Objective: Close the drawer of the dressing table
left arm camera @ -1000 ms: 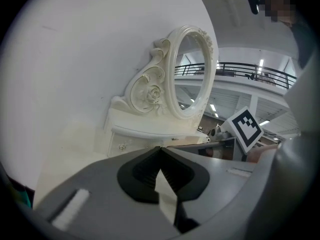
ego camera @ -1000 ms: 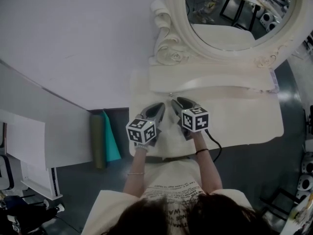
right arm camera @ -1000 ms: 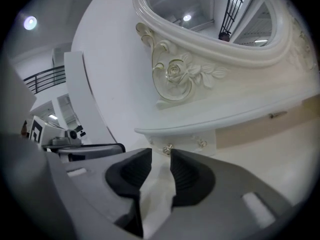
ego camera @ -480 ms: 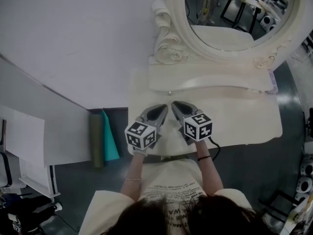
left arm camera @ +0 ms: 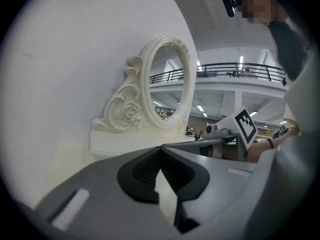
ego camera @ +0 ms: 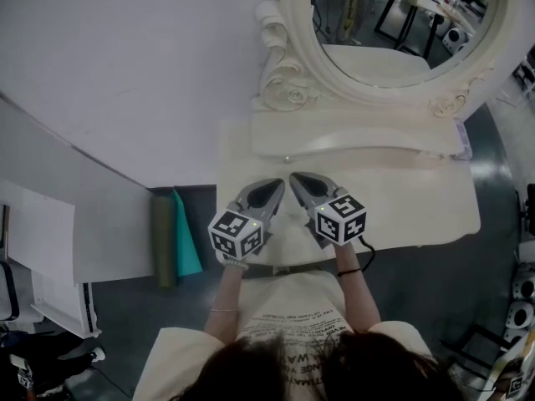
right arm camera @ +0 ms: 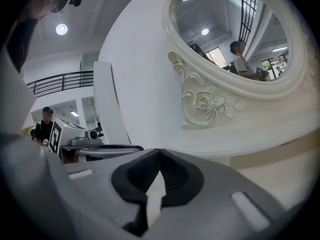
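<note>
Cream dressing table [ego camera: 418,199], head view: stands against a white wall, with an oval mirror [ego camera: 401,15] in a carved frame on a low tier at its far edge.
Drawer [ego camera: 334,145], head view: lies in that tier below the mirror, with a small knob [ego camera: 287,159] towards the left. The front looks flush with the tier, so it is probably already shut, though the seam is too fine to confirm.
Handling (judged): a rigid, light box that should slide freely. The painted face looks smooth and easily scuffed. A flat push on the front beside the knob suits it better than a pinch on so small a knob.
Hands, head view: both forearms reach in from the near edge, side by side over the near-left tabletop. The left gripper [ego camera: 272,187] and right gripper [ego camera: 298,180] angle towards each other, tips close together, near the knob but apart from it.
Left gripper view: the jaws are pressed together tip to tip with nothing between them. The gripper points almost level at the tier and mirror, and the right gripper's marker cube shows to its right.
Right gripper view: the jaws have just been closing and now meet, with nothing between them. They aim slightly downward at the tier beneath the carved rose, and the left gripper shows at far left.
</note>
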{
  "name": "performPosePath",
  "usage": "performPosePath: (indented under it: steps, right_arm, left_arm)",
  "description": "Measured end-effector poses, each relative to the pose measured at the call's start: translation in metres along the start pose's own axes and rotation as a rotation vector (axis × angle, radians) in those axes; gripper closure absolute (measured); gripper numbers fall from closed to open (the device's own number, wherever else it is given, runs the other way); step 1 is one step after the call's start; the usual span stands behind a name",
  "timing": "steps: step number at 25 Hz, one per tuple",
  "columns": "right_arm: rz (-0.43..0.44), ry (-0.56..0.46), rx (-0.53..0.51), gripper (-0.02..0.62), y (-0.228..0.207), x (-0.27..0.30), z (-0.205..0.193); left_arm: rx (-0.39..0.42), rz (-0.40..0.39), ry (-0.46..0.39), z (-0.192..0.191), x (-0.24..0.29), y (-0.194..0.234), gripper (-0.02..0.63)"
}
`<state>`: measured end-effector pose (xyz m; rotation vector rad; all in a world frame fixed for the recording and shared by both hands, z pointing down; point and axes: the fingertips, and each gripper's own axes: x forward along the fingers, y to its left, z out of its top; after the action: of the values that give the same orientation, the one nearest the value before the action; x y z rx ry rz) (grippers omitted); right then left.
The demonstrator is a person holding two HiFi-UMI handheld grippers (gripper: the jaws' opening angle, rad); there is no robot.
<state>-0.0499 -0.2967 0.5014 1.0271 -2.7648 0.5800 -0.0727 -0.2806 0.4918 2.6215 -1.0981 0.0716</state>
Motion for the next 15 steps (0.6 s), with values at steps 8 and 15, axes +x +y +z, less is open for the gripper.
performPosePath:
  steps: [8, 15]
  right_arm:
    - [0.024, -0.033, -0.042, 0.592, 0.0066, -0.0034, 0.0091]
    - [0.023, -0.043, -0.034, 0.592, 0.0058, -0.0026, 0.0083]
  left_arm:
    - [0.006, -0.014, -0.003, 0.0001, 0.0024, -0.0046, 0.604]
    - [-0.004, -0.011, 0.006, -0.0047, 0.0007, -0.0005, 0.604]
